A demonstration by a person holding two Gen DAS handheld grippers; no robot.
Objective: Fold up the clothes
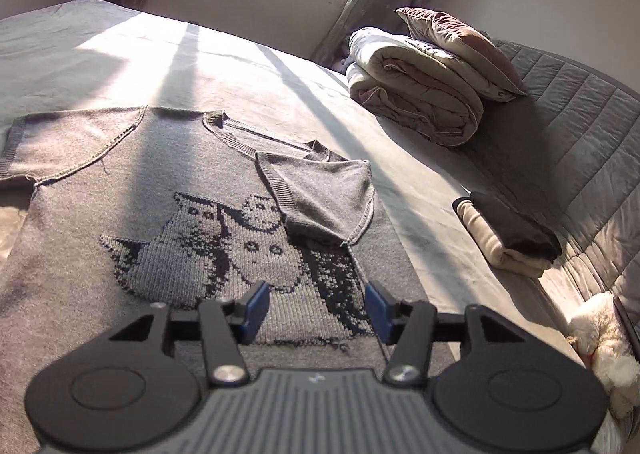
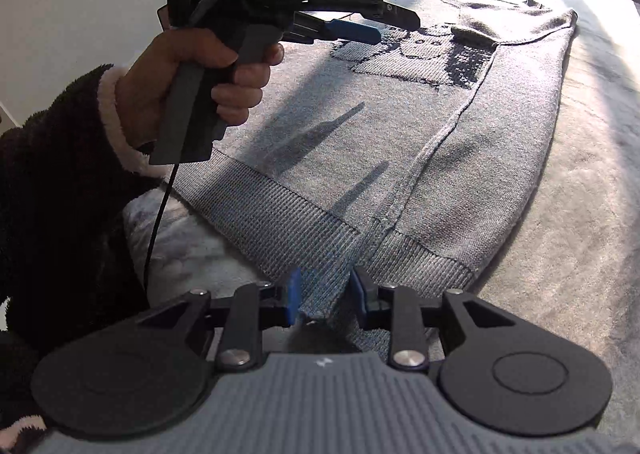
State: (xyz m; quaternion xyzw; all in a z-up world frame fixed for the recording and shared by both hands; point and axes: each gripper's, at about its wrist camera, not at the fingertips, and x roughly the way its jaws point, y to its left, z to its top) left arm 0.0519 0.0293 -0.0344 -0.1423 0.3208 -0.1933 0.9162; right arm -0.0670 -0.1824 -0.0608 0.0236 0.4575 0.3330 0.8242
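A grey knit sweater (image 1: 168, 222) with a dark cat pattern lies flat on the bed; its right side and right sleeve (image 1: 328, 194) are folded inward over the chest. My left gripper (image 1: 316, 306) is open and empty, hovering above the sweater's middle; it also shows in the right wrist view (image 2: 360, 32). The sweater (image 2: 360, 126) runs away from my right gripper (image 2: 324, 298), whose fingers stand partly open around the ribbed hem (image 2: 304, 238) at the folded edge, with knit between them.
A folded quilt with a pillow on top (image 1: 424, 82) sits at the bed's far right. A small stack of folded clothes (image 1: 508, 234) lies right of the sweater. A white plush item (image 1: 600, 342) is at the right edge. The bed (image 1: 240, 66) stretches toward the window.
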